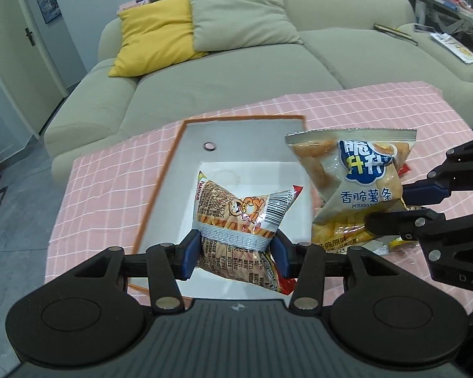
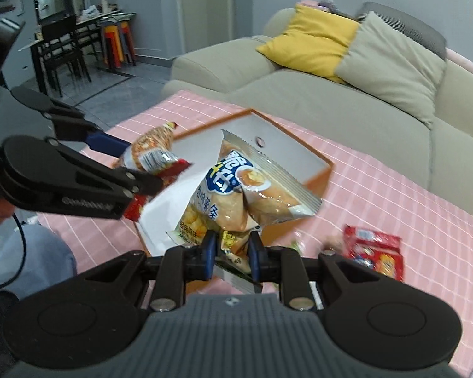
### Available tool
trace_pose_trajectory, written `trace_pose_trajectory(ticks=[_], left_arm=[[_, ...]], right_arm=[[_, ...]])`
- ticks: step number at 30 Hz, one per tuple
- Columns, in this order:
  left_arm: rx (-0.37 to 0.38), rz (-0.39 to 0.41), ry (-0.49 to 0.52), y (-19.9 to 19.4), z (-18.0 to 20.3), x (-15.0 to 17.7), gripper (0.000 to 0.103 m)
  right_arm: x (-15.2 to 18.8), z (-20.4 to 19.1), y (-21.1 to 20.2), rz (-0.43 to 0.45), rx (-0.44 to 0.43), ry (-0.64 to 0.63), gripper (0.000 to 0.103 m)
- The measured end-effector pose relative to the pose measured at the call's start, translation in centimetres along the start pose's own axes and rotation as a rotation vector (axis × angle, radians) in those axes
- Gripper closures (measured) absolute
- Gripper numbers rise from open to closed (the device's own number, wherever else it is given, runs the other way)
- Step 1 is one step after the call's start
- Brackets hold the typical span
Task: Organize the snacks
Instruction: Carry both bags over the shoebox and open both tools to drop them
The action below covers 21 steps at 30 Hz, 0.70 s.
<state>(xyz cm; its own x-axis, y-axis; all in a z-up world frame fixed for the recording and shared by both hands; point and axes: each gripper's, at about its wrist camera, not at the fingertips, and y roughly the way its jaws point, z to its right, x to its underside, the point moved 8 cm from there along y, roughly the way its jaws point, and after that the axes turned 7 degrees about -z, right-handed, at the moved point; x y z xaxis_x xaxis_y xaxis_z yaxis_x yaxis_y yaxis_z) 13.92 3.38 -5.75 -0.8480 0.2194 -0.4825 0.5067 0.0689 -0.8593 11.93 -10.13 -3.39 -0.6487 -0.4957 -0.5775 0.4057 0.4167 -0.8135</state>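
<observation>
My left gripper (image 1: 235, 253) is shut on an orange snack packet (image 1: 236, 212) and holds it over the white inside of an orange-edged box (image 1: 170, 170). My right gripper (image 2: 231, 252) is shut on the lower end of a potato-stick bag (image 2: 236, 195) with a blue logo, held above the box's right side; that bag (image 1: 356, 186) also shows in the left wrist view, with the right gripper (image 1: 391, 209) on it. In the right wrist view the left gripper (image 2: 142, 170) holds the orange packet (image 2: 151, 151) over the box's near-left corner (image 2: 326, 165).
The box sits on a table with a pink checked cloth (image 1: 347, 107). A red snack pack (image 2: 376, 252) lies on the cloth right of the box. A beige sofa (image 1: 224, 72) with yellow and grey cushions stands behind. Dining chairs (image 2: 63, 50) stand far left.
</observation>
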Motion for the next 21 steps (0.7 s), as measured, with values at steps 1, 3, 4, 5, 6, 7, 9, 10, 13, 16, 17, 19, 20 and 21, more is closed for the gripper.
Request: trace_pose_trajectory(ticks=[1,3,4,5,6,7,9,10,13,16,17,19,20,21], left_arm=[[-0.006,-0.007,0.002,0.3,-0.4,0.0,0.049],[-0.017,-0.026,0.007,1.1,-1.3,-0.1,0.049],[-0.023,-0.036,0.01,1.5,-1.8,-0.2,0.049],[-0.03,-0.044,0.018,1.9,-2.1,-0.3,0.049],[-0.034,-0.052,0.025,2.4,-2.5,-0.4,0.049],[-0.037,-0.061,0.032,2.8,-2.7,-0.4,0.049],[-0.036,-0.082,0.05,3.7,-3.2,-0.5,0.049],[-0.037,-0.095,0.061,4.2,-3.4,-0.4,0.049],[-0.04,-0.14,0.095,5.7,-3.9,-0.2,0.049],[-0.046,-0.192,0.117,7.3,-4.6,0.4,0.049],[-0.052,-0.208,0.127,7.8,-4.8,0.6,0.049],[-0.056,-0.245,0.155,8.8,-4.9,1.0,0.048],[-0.056,-0.262,0.166,9.3,-5.0,1.2,0.048],[-0.054,-0.278,0.177,9.7,-4.9,1.5,0.048]], right_arm=[[-0.5,-0.4,0.4,-0.003,-0.01,-0.007,0.085],[-1.4,-1.2,1.4,-0.014,-0.026,-0.021,0.085],[-1.8,-1.5,1.8,-0.021,-0.031,-0.029,0.085],[-2.2,-1.8,2.3,-0.028,-0.035,-0.037,0.085],[-2.6,-1.8,2.8,-0.036,-0.037,-0.045,0.085],[-2.9,-2.0,3.5,-0.046,-0.037,-0.056,0.085],[-3.4,-2.3,4.5,-0.064,-0.033,-0.077,0.085],[-3.7,-2.5,5.2,-0.075,-0.032,-0.086,0.086],[-4.4,-2.7,7.3,-0.116,-0.036,-0.114,0.086],[-4.5,-3.2,9.7,-0.168,-0.038,-0.148,0.086],[-4.5,-3.4,10.5,-0.188,-0.041,-0.159,0.086],[-4.2,-3.8,11.8,-0.221,-0.041,-0.183,0.086],[-4.1,-4.0,12.4,-0.236,-0.039,-0.198,0.086],[-3.9,-4.2,12.8,-0.247,-0.04,-0.213,0.086]])
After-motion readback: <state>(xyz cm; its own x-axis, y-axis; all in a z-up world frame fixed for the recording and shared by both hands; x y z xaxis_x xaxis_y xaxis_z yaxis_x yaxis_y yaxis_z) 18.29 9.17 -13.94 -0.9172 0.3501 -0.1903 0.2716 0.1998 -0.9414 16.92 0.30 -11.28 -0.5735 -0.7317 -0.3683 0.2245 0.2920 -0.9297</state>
